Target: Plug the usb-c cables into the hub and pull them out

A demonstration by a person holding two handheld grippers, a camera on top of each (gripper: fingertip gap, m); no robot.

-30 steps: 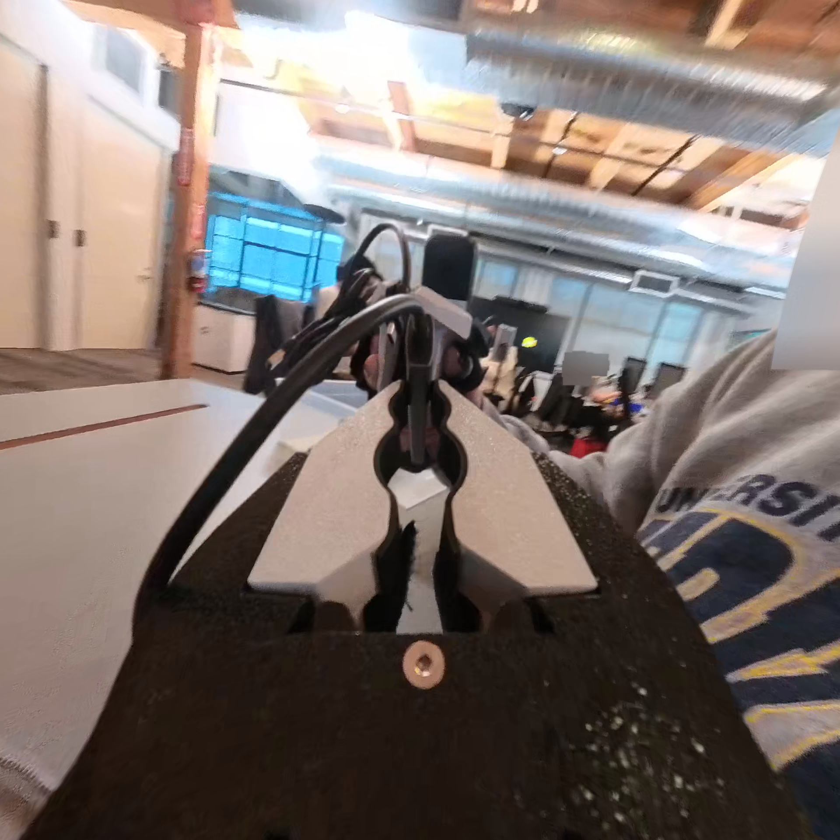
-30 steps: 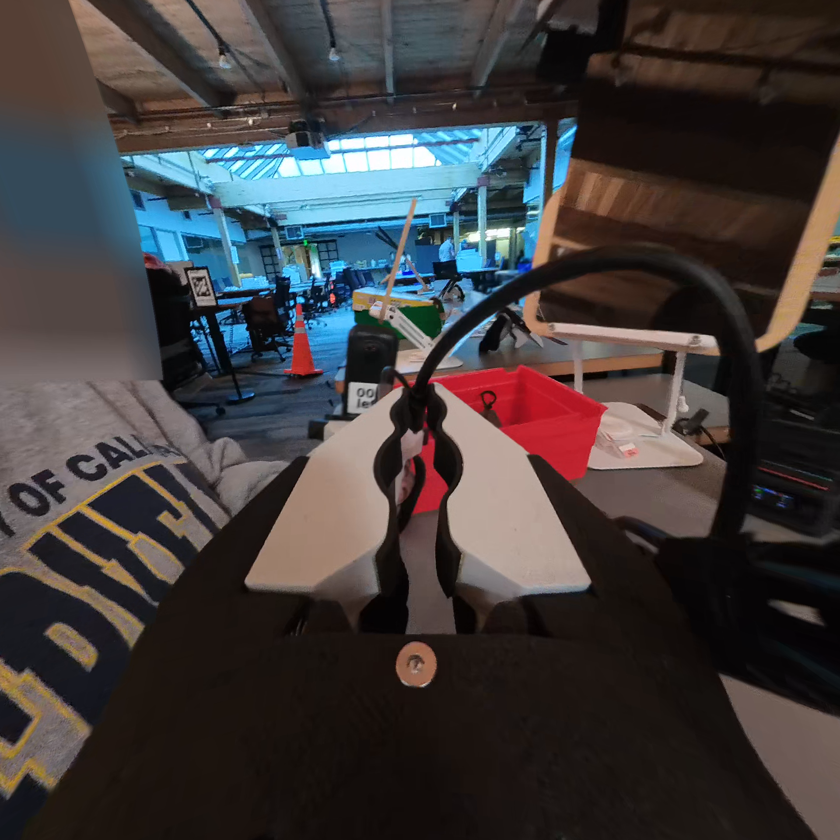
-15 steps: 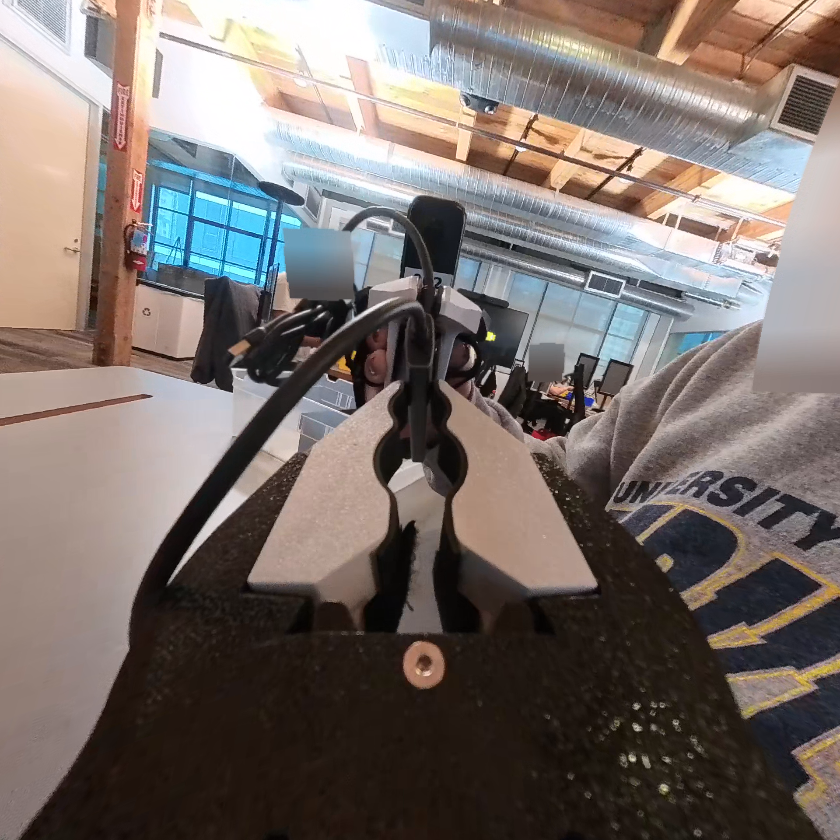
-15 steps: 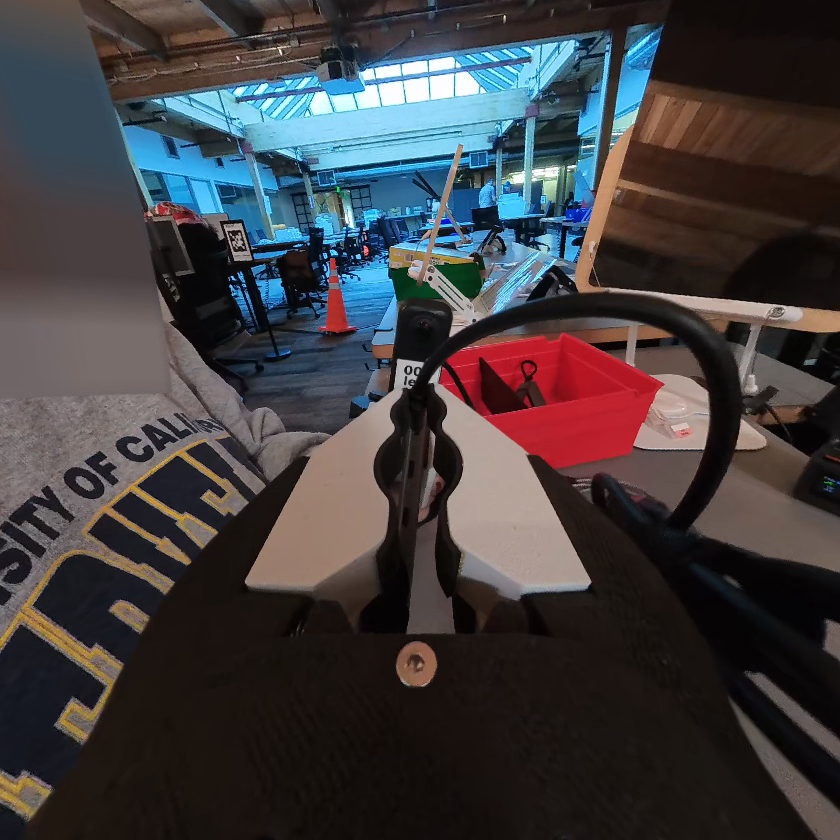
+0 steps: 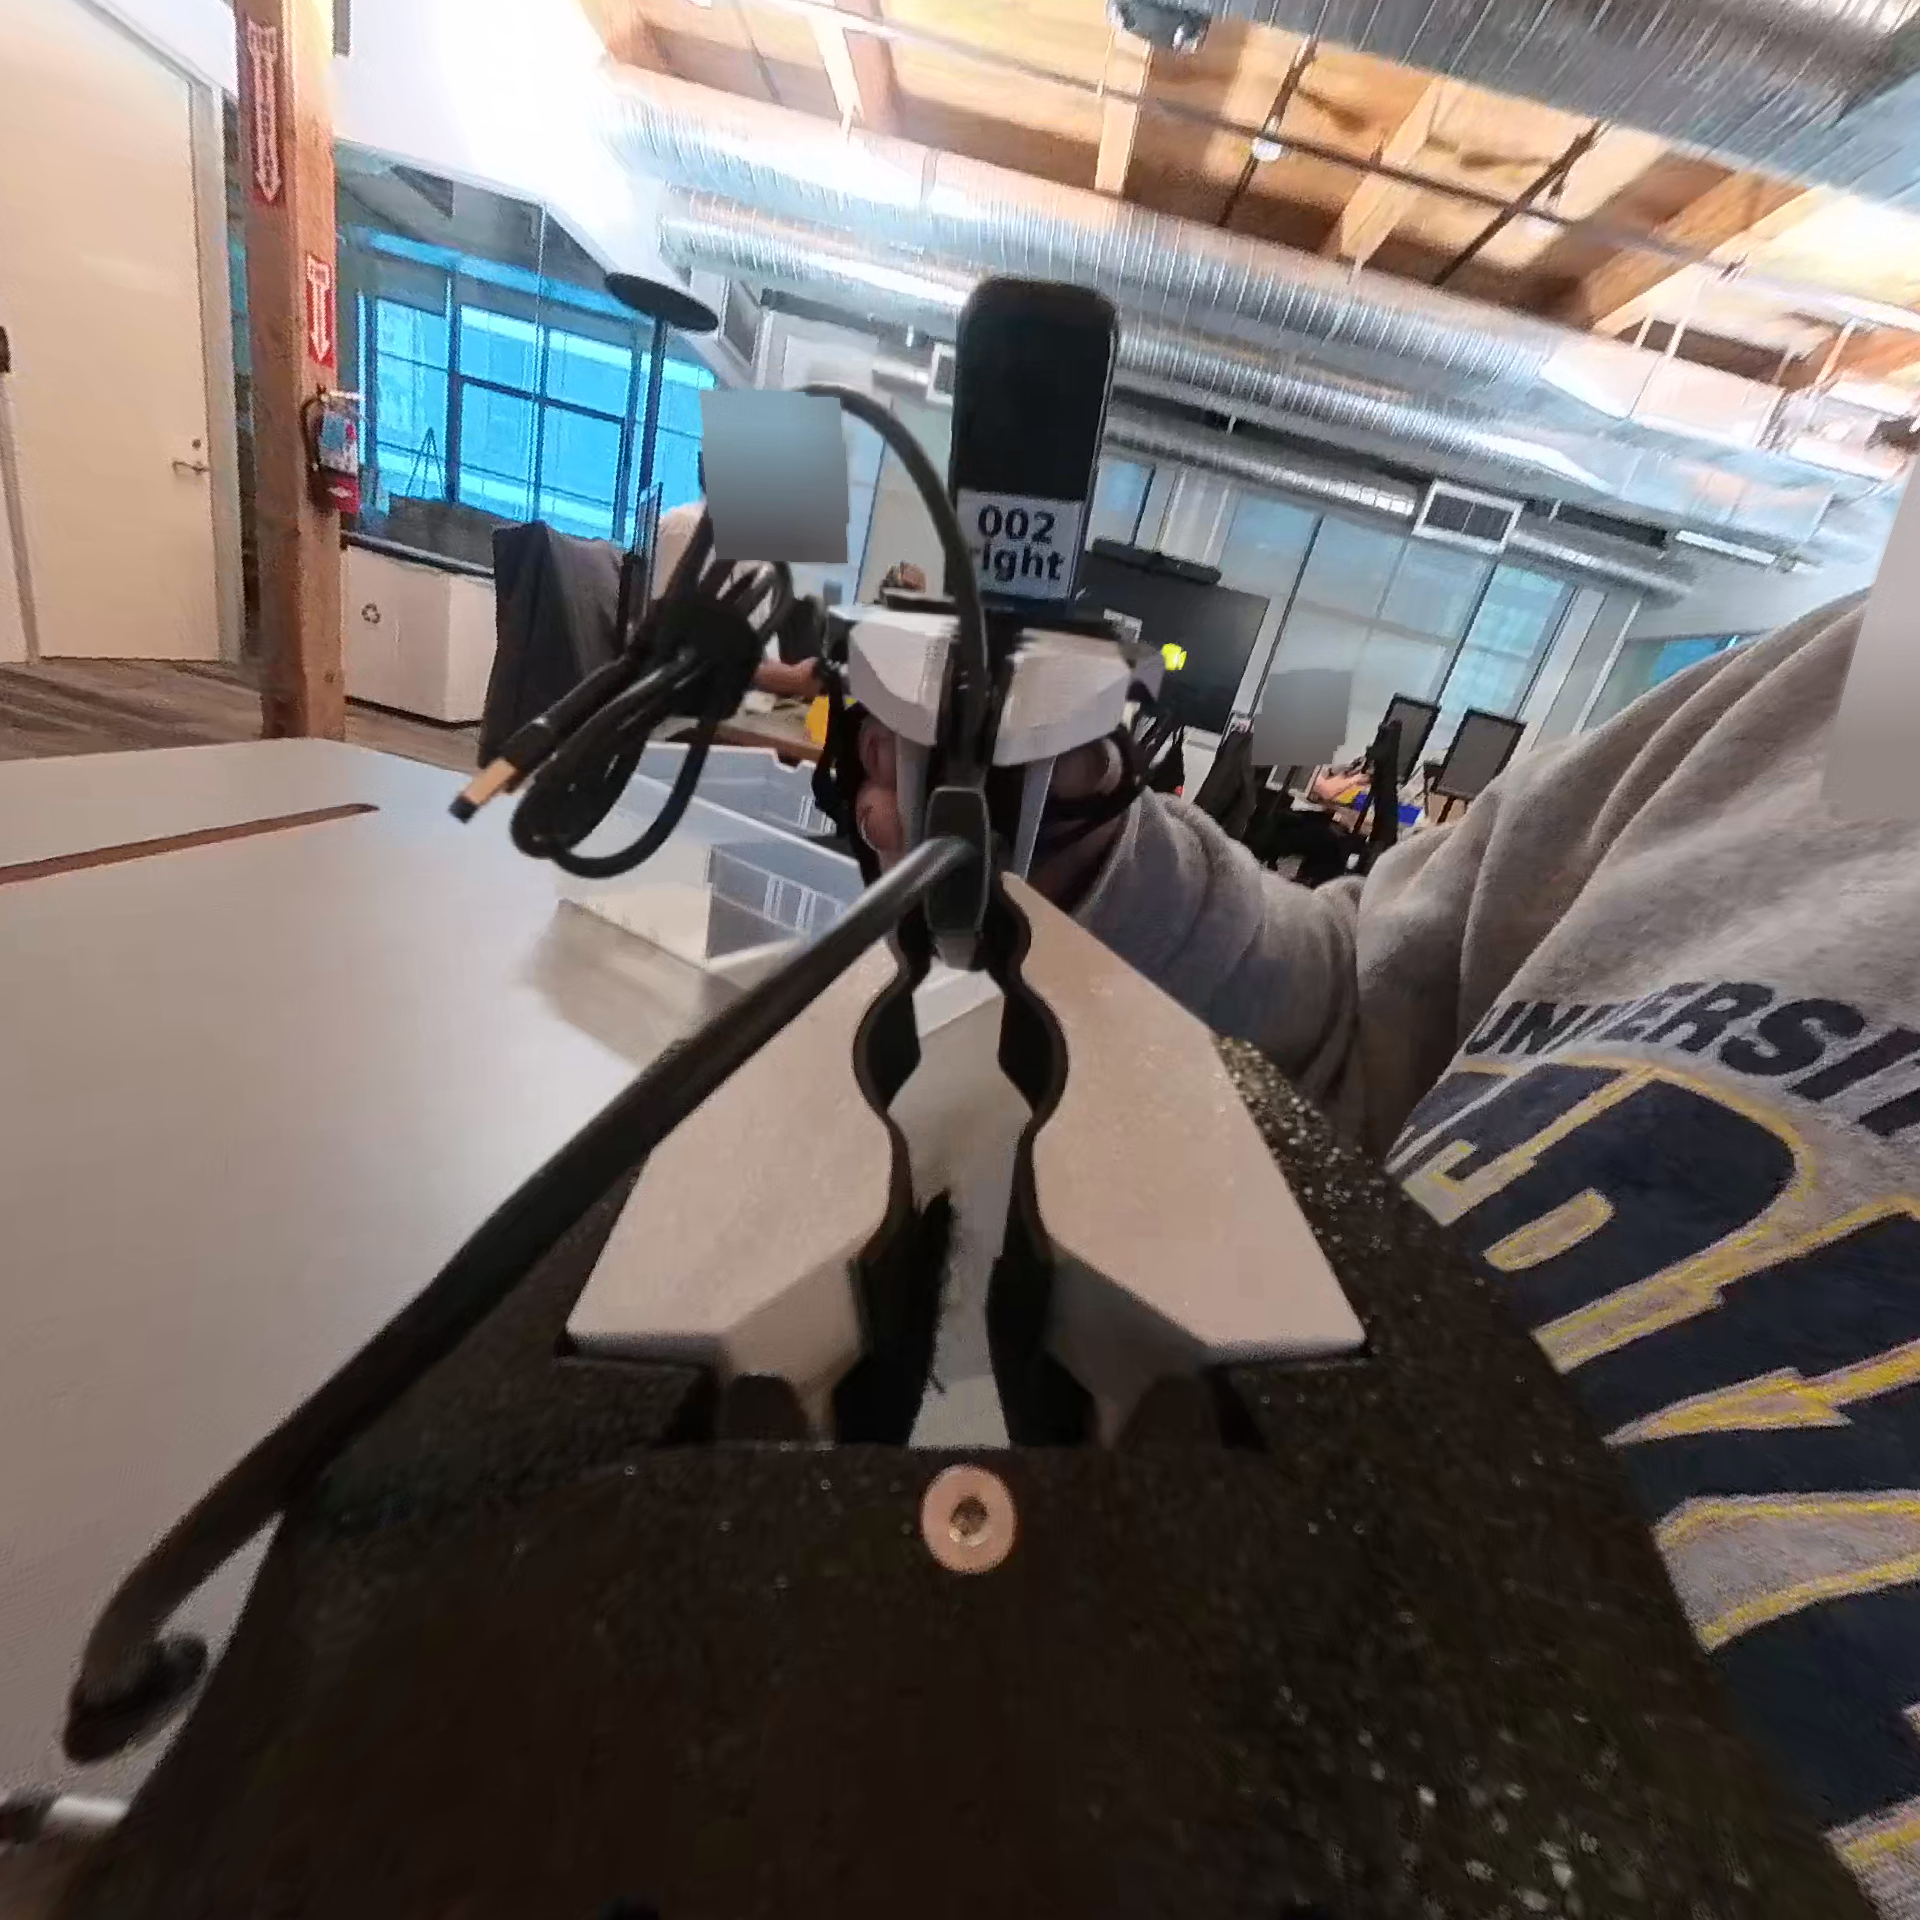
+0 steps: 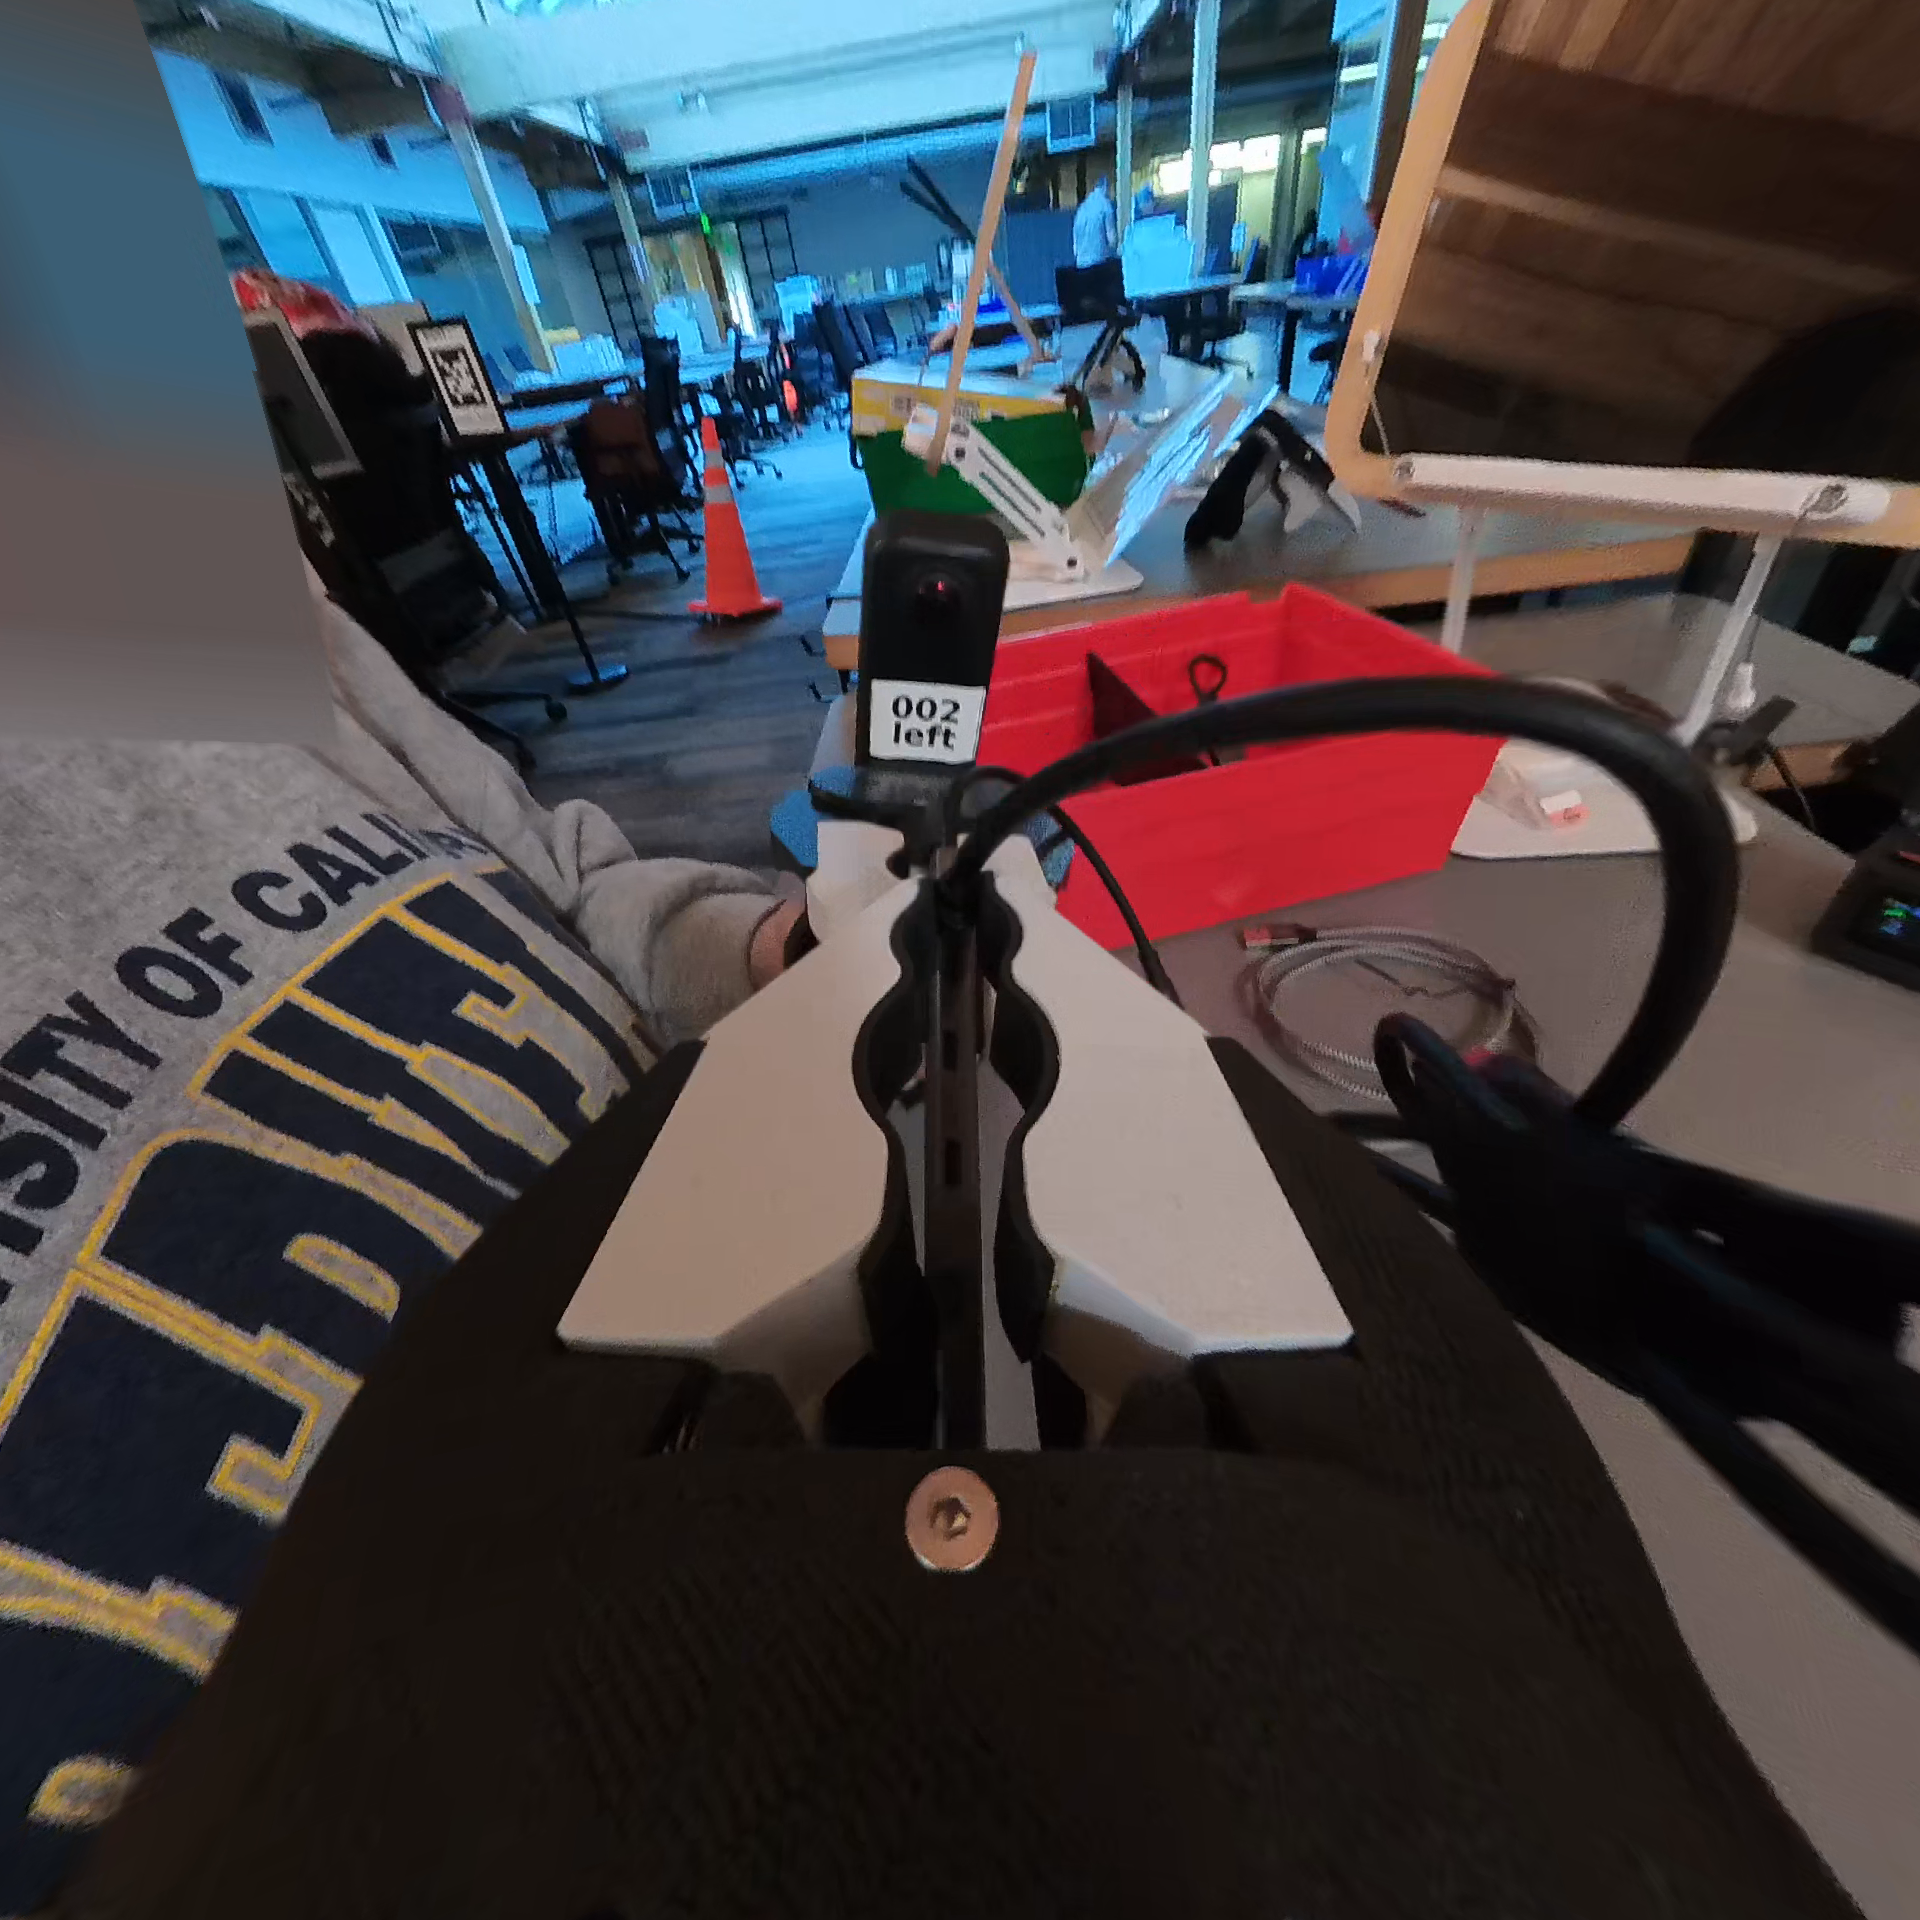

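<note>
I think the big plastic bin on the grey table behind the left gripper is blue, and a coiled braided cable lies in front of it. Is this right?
Not quite: the big plastic bin is red, not blue. The right wrist view shows it on the grey table behind the left gripper, with the coiled braided cable lying in front of it.

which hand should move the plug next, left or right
Left, probably. The plug sits at the tips of the left gripper, facing the hub. The right gripper is shut on the hub, so it is better used to hold that steady.
</note>
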